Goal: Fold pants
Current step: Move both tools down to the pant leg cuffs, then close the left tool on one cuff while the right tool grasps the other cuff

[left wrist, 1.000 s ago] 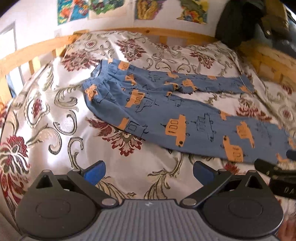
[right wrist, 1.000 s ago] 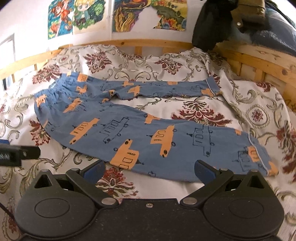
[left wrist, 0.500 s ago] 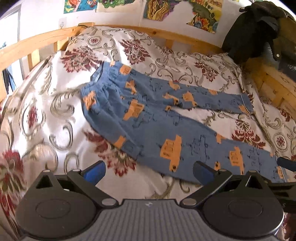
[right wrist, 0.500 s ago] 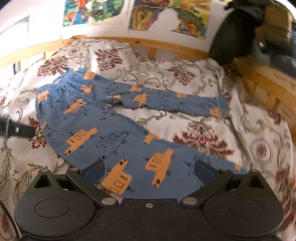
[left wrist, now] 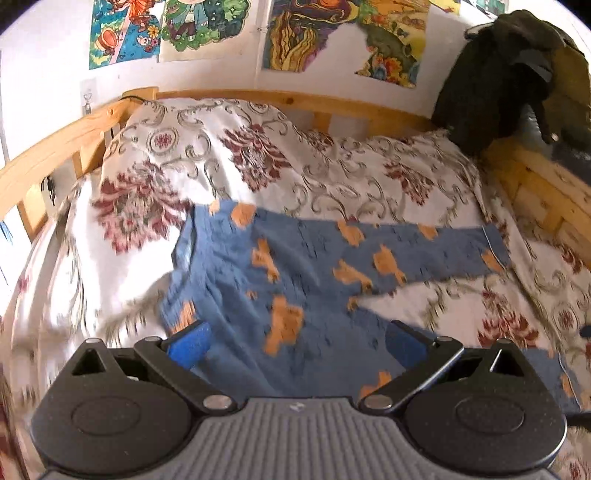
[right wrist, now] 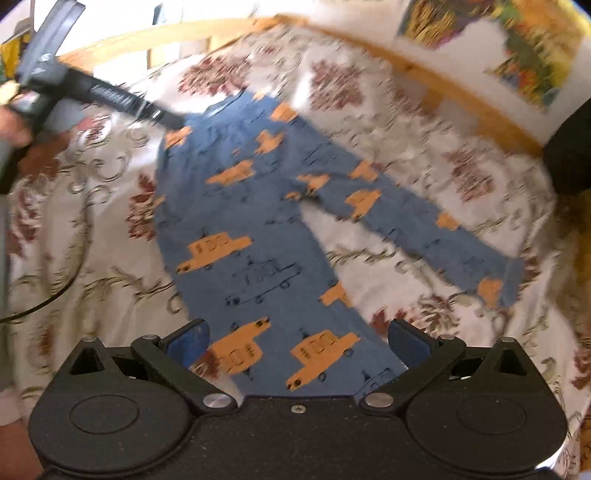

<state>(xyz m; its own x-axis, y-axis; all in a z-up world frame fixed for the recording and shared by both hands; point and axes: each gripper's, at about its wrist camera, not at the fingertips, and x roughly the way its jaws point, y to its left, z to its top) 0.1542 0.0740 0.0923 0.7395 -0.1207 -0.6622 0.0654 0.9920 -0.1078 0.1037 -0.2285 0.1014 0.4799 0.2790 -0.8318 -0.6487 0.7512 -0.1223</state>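
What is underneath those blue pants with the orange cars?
The pants lie spread flat on a floral bedspread over a wooden-framed bed. Whatever lies directly beneath the fabric is covered.

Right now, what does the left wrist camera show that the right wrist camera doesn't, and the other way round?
Only the left wrist view shows the dark clothing heaped on the bed frame's far right corner and the cartoon posters on the wall. Only the right wrist view shows the left gripper from outside, reaching to the waistband, with a hand holding it. Both show the blue pants spread unfolded on the floral bedspread, the wooden bed frame, and an open gripper.
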